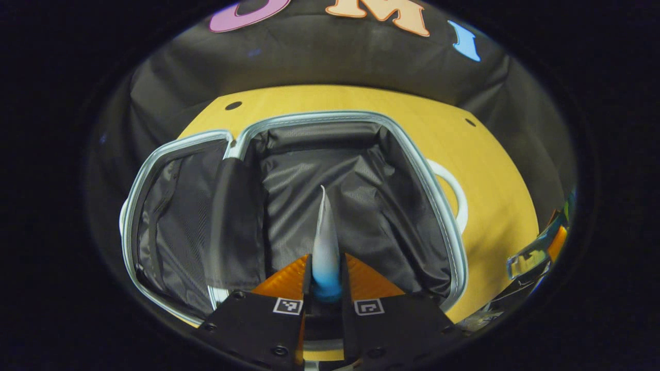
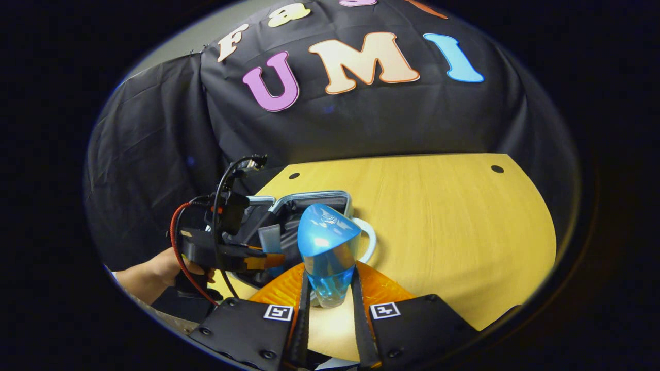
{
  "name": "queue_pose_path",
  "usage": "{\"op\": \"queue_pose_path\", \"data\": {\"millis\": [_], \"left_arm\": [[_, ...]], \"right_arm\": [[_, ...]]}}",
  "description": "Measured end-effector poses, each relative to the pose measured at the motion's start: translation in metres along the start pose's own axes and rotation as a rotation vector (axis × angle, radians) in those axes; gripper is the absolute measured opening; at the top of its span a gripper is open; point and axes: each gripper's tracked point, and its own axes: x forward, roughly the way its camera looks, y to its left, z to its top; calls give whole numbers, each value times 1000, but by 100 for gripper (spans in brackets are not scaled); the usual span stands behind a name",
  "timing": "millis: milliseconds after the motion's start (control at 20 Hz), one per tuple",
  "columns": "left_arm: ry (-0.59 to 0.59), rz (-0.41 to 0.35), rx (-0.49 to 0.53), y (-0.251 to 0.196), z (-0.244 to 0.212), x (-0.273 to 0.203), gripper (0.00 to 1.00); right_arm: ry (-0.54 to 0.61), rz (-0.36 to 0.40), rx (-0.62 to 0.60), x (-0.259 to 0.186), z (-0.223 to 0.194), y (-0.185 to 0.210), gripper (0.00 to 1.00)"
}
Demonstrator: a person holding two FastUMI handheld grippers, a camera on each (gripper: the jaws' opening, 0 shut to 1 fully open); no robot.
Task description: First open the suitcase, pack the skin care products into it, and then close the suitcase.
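The left gripper (image 1: 327,288) is clamping a white-and-blue tube (image 1: 326,247) over the open suitcase (image 1: 356,206) lying on the wooden table (image 1: 495,206). The right gripper (image 2: 329,293) is gripping a blue bottle (image 2: 328,252) beside the suitcase.

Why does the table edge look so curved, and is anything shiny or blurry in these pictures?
The fisheye lens bends things: in the left gripper view the table and suitcase rim bow outward. In the right gripper view, the blue bottle shows a bright glare spot on its cap. In the left gripper view, the tube sits close to the lens and looks slightly soft.
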Motion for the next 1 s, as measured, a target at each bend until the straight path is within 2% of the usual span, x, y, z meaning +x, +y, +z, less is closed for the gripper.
{"op": "queue_pose_path", "data": {"millis": [50, 100, 250, 350, 400, 450, 500, 550, 600, 650, 700, 750, 800, 850, 900, 950, 1000], "left_arm": [[-6, -22, 3, 1, 3, 1, 28], [-12, -48, 11, 1, 6, 5, 31], [-61, -111, 21, 2, 21, -2, 66], [-113, -147, 10, 8, 32, -14, 68], [-136, -156, 4, 15, 36, -20, 73], [-156, -158, -1, 23, 39, -27, 68], [-165, -153, -6, 31, 40, -33, 73], [-178, -146, -14, 42, 41, -40, 68], [-190, -132, -25, 52, 42, -46, 69], [-204, -122, -40, 63, 43, -52, 73], [-210, -102, -59, 75, 41, -57, 69], [-220, -83, -80, 88, 41, -63, 68], [-227, -66, -104, 101, 39, -68, 73], [-232, -49, -128, 113, 37, -72, 68], [-233, -29, -153, 127, 34, -76, 68], [-237, -8, -172, 141, 31, -79, 68], [-239, 18, -193, 157, 28, -82, 73]], "right_arm": [[4, -4, -2, 6, -1, 9, 37], [9, -9, -3, 13, 0, 18, 40], [30, -18, -3, 32, -6, 42, 40], [58, -25, -4, 46, -16, 53, 37], [75, -30, -2, 52, -23, 56, 40], [89, -35, 3, 60, -30, 59, 40], [104, -37, 9, 65, -37, 61, 37], [125, -46, 15, 72, -45, 62, 40], [146, -60, 19, 77, -52, 61, 37], [163, -70, 18, 83, -59, 60, 37], [179, -79, 17, 88, -64, 59, 37], [193, -85, 14, 92, -69, 58, 37], [206, -89, 8, 97, -72, 57, 37], [219, -91, 0, 101, -75, 58, 37], [227, -96, -8, 104, -77, 58, 40], [232, -102, -15, 109, -79, 57, 36], [231, -105, -9, 113, -77, 58, 36]]}}
